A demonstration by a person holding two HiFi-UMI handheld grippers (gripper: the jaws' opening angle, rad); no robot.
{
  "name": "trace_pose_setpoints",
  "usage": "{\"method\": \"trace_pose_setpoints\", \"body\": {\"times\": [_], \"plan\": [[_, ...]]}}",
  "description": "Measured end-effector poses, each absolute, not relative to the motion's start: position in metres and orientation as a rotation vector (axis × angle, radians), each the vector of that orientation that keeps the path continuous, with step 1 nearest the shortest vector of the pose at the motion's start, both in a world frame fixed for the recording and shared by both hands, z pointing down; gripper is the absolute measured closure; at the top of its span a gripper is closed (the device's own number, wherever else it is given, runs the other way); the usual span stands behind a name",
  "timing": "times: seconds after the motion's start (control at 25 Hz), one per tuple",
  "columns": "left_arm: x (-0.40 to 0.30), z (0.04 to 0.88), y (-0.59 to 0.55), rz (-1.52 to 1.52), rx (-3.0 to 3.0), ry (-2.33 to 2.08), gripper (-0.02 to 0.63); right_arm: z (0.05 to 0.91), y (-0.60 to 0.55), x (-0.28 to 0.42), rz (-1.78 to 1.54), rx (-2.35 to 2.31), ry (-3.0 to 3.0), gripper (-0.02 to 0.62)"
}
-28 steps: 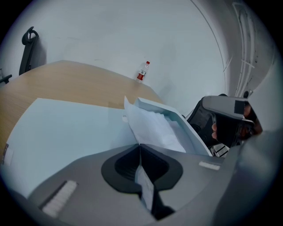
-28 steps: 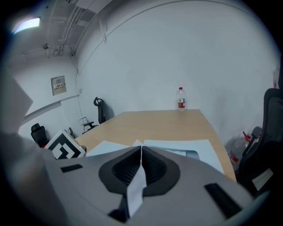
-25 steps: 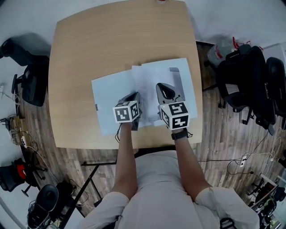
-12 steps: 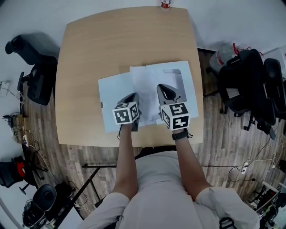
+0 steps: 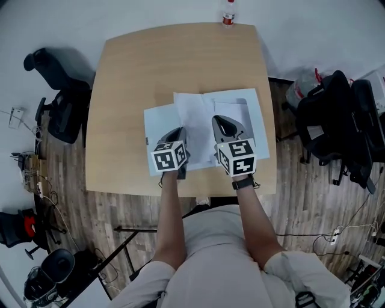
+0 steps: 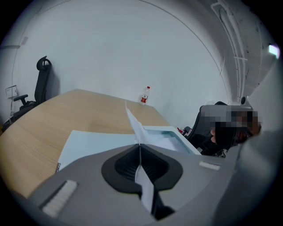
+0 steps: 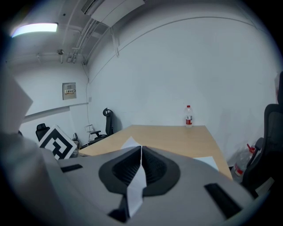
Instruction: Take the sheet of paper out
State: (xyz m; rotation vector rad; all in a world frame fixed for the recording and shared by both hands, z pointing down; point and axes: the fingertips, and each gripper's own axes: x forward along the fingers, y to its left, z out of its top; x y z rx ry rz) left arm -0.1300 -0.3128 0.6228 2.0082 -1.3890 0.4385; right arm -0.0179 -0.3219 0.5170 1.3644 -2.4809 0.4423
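A white sheet of paper (image 5: pixel 195 114) is lifted off an open light blue folder (image 5: pixel 157 123) that lies on the wooden table (image 5: pixel 150 66). My left gripper (image 5: pixel 178 137) is shut on the sheet's near left edge. My right gripper (image 5: pixel 223 124) is shut on its near right edge. In the left gripper view the sheet (image 6: pixel 132 121) rises edge-on out of the shut left gripper (image 6: pixel 139 148), with the folder (image 6: pixel 93 143) below. In the right gripper view a strip of the sheet (image 7: pixel 136 183) is pinched in the shut right gripper (image 7: pixel 141 152).
A water bottle (image 5: pixel 227 13) stands at the table's far edge. A black office chair (image 5: pixel 60 102) is left of the table, and dark chairs and bags (image 5: pixel 337 120) are to its right. The near table edge (image 5: pixel 180 194) runs just under my wrists.
Both grippers have risen a little, still shut on the sheet, and the sheet has lifted with them above the folder.
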Motion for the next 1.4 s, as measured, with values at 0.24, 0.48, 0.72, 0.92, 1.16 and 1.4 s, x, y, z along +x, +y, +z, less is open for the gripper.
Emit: {"method": "trace_pose_setpoints", "body": {"times": [0.24, 0.48, 0.72, 0.92, 1.16, 1.4], "plan": [[-0.14, 0.584, -0.31, 0.436, 2.092, -1.464, 0.597, 0.489, -0.31, -0.023, 0.397, 1.403, -2.524, 0.581], [-0.141, 0.534, -0.305, 0.407, 2.201, -1.557, 0.597, 0.455, -0.298, -0.021, 0.323, 1.452, -2.561, 0.581], [-0.145, 0.474, -0.296, 0.346, 2.314, -1.673, 0.597, 0.421, -0.284, -0.021, 0.258, 1.496, -2.617, 0.581], [-0.15, 0.422, -0.285, 0.259, 2.4, -1.783, 0.597, 0.393, -0.274, -0.021, 0.185, 1.529, -2.65, 0.581], [-0.153, 0.373, -0.275, 0.151, 2.473, -1.863, 0.597, 0.363, -0.266, -0.024, 0.09, 1.563, -2.68, 0.581], [-0.154, 0.343, -0.263, 0.083, 2.521, -1.904, 0.597, 0.342, -0.256, -0.03, 0.023, 1.561, -2.716, 0.581]]}}
